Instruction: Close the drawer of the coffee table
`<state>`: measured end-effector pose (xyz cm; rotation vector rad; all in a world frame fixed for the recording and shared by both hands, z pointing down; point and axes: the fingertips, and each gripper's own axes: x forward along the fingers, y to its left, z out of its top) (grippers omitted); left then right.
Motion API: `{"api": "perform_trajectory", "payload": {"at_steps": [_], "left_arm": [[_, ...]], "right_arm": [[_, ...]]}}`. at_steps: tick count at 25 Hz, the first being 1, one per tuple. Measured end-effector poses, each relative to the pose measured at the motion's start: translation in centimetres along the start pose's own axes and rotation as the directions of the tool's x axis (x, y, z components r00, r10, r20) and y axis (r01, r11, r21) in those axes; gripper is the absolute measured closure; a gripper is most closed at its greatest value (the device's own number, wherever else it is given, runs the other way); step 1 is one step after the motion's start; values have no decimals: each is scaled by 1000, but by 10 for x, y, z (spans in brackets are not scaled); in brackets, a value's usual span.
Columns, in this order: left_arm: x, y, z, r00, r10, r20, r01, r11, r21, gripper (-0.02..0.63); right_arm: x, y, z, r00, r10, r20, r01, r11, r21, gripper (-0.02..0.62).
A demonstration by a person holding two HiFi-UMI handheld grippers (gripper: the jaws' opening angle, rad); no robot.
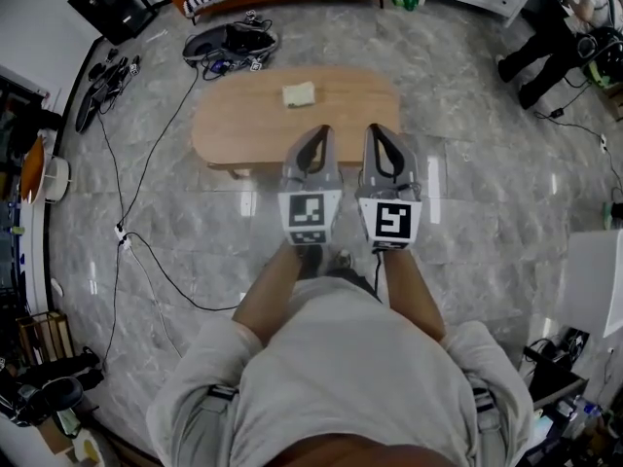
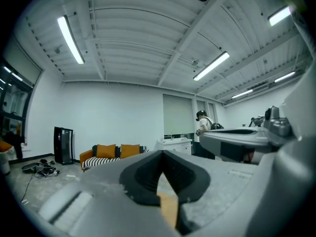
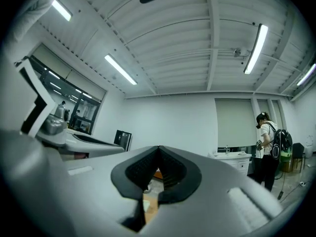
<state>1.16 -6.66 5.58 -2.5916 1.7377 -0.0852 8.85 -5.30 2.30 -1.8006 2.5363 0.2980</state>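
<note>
We hold the left gripper (image 1: 316, 134) and the right gripper (image 1: 382, 129) side by side, pointing level, over the near edge of the oval wooden coffee table (image 1: 243, 120). Both have their jaws pressed together on nothing. A small pale item (image 1: 299, 93) lies on the tabletop; we cannot make out the drawer.

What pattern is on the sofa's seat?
Black-and-white stripes on the sofa seat, orange cushions behind; clearest in the left gripper view.
</note>
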Motion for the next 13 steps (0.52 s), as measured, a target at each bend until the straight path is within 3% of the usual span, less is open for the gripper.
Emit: {"api": "perform_trajectory", "payload": {"at_steps": [6, 13], "left_arm": [[9, -3, 5, 1000, -18, 6, 18, 1000, -7, 584], [-18, -35, 30, 999, -37, 25, 37, 999, 2, 584]], "right_arm": [[0, -3, 6, 1000, -5, -2, 5, 1000, -21, 589], [-36, -8, 33, 1000, -21, -6, 21, 998, -53, 589]]}}
